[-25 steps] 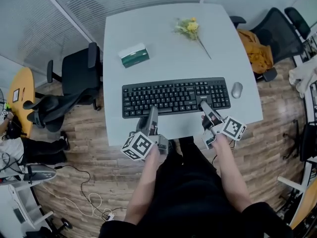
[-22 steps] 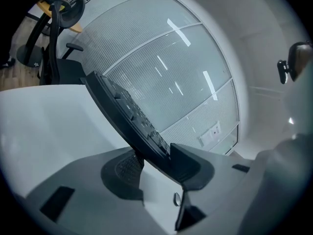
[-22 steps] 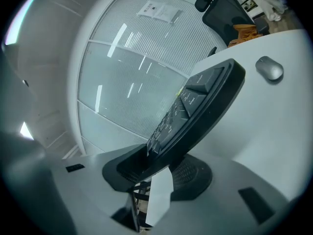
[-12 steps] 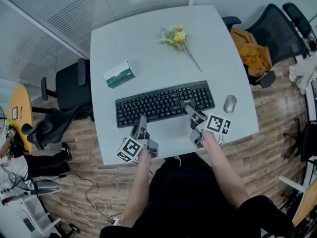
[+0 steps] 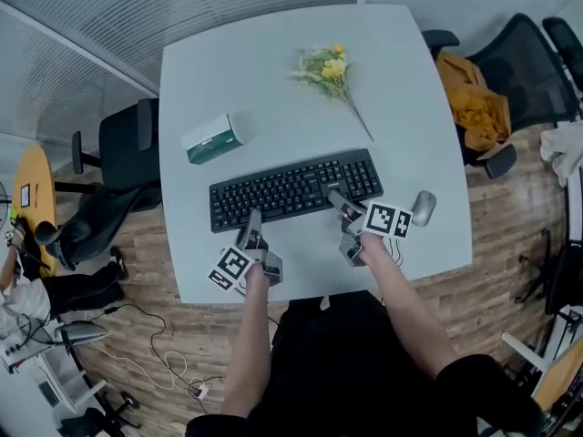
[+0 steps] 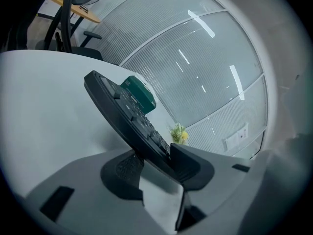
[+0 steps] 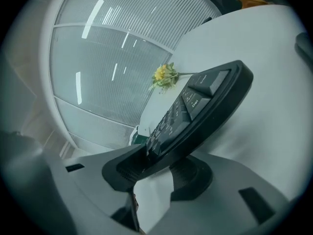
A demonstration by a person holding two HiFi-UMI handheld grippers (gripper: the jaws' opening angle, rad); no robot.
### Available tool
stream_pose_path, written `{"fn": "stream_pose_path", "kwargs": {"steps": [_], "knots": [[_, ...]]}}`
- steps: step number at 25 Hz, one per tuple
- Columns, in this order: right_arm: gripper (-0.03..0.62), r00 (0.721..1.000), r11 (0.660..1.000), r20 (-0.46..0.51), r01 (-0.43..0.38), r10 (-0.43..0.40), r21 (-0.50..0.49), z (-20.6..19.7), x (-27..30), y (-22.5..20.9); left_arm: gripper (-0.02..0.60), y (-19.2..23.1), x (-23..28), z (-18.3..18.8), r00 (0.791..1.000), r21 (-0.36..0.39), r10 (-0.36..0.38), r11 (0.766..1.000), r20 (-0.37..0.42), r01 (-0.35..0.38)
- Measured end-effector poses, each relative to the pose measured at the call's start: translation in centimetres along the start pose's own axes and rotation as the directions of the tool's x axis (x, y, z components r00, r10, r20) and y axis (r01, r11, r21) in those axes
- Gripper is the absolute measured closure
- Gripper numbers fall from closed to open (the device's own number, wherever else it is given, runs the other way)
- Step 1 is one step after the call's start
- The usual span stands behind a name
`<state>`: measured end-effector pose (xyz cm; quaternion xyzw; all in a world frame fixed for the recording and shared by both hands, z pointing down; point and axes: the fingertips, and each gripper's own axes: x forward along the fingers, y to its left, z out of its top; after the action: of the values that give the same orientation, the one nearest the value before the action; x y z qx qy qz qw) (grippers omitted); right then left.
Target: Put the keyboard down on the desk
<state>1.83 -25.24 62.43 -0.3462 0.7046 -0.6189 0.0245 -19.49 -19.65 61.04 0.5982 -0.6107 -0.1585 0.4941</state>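
Keyboard (image 5: 291, 189) sits clamped by its near edge in your left gripper (image 5: 252, 218) and right gripper (image 5: 335, 198), over the desk's (image 5: 273, 71) front half. Next, lower it level, then release both.

the keyboard (image 5: 291, 189) spans the near half of the desk (image 5: 273, 80). the mouse (image 5: 423, 208) lies just right of the keyboard, near the desk's right edge. the tissue box (image 5: 211, 138) lies behind the keyboard's left end. the flowers (image 5: 328, 66) lie behind its right part. the left gripper (image 5: 253, 218) and the right gripper (image 5: 335, 198) are at the keyboard's near edge. one chair (image 5: 123, 148) stands left of the desk.
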Motion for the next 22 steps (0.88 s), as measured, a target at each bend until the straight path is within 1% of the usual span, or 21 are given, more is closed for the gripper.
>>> {"fn": "stream_pose_path", "kwargs": {"steps": [5,9,16,22], "knots": [[0.442,1.0,1.0,-0.024,0.015,-0.015,0.014,0.7,0.7,-1.5,0.434,0.5,1.7,-0.6,1.0,-0.006,0.02,1.0,-0.009,-0.02],[0.442,0.999,0.999,-0.033,0.032,-0.031,0.005,0.9,0.9,-2.2,0.433,1.1,2.2,-1.2,0.999,-0.019,0.036,0.999,-0.023,-0.037],[0.444,0.998,0.999,-0.044,0.044,-0.045,-0.008,0.5,1.1,-2.7,0.428,2.1,2.2,-2.0,0.997,-0.037,0.061,0.997,-0.039,-0.062],[0.436,0.995,0.998,-0.076,0.066,-0.066,-0.009,0.0,1.1,-3.3,0.421,2.8,2.2,-2.6,0.996,-0.044,0.065,0.997,-0.065,-0.068]]}}
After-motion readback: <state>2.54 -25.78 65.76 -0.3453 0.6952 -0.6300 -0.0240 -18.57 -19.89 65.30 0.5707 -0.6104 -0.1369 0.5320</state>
